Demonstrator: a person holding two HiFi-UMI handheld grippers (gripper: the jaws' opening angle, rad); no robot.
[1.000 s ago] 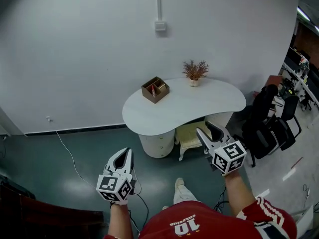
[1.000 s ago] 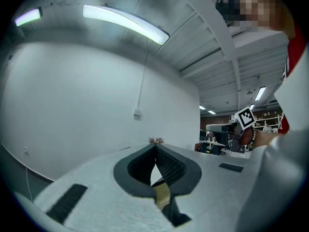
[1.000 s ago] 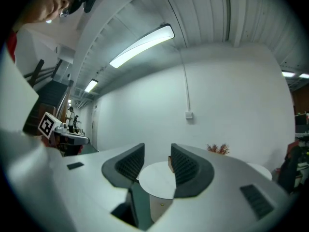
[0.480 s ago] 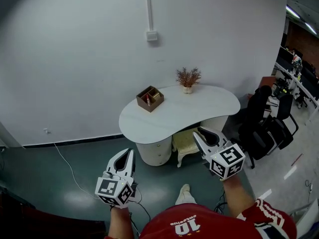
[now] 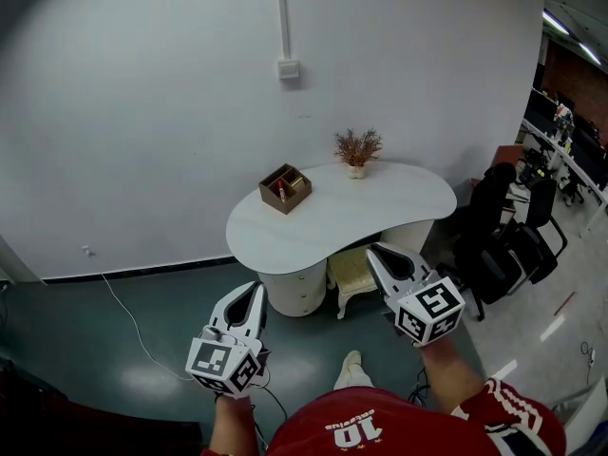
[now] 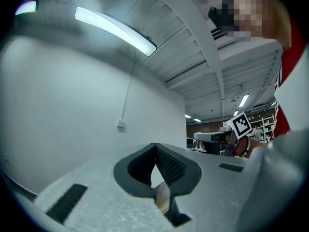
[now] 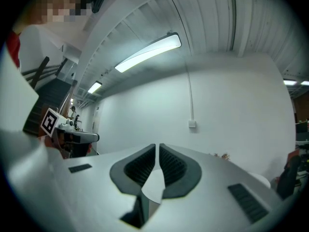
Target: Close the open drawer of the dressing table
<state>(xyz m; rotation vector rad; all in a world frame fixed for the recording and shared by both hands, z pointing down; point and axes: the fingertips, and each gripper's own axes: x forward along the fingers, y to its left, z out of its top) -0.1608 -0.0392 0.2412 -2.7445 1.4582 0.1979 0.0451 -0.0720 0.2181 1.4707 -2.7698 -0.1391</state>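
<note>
The white kidney-shaped dressing table (image 5: 361, 207) stands against the wall ahead of me. Its round drawer pedestal (image 5: 294, 293) sits under the left end; from here I cannot tell whether a drawer stands open. My left gripper (image 5: 253, 295) hovers in front of the pedestal, well short of it, with its tips touching and nothing in them (image 6: 155, 146). My right gripper (image 5: 383, 257) is raised before the table's right half. Its jaws have just been closing and now leave only a thin slit (image 7: 157, 146), with nothing between them.
A wooden organiser box (image 5: 284, 188) and a small pot of dried flowers (image 5: 357, 148) stand on the tabletop. A cream stool (image 5: 353, 272) is tucked under the table. Black office chairs (image 5: 513, 240) crowd the right side. A cable (image 5: 133, 302) runs across the floor on the left.
The right gripper's jaws went from wide apart to nearly together. The left gripper rose a little and tilted toward the pedestal. The table shifted slightly left and lower in the head view.
</note>
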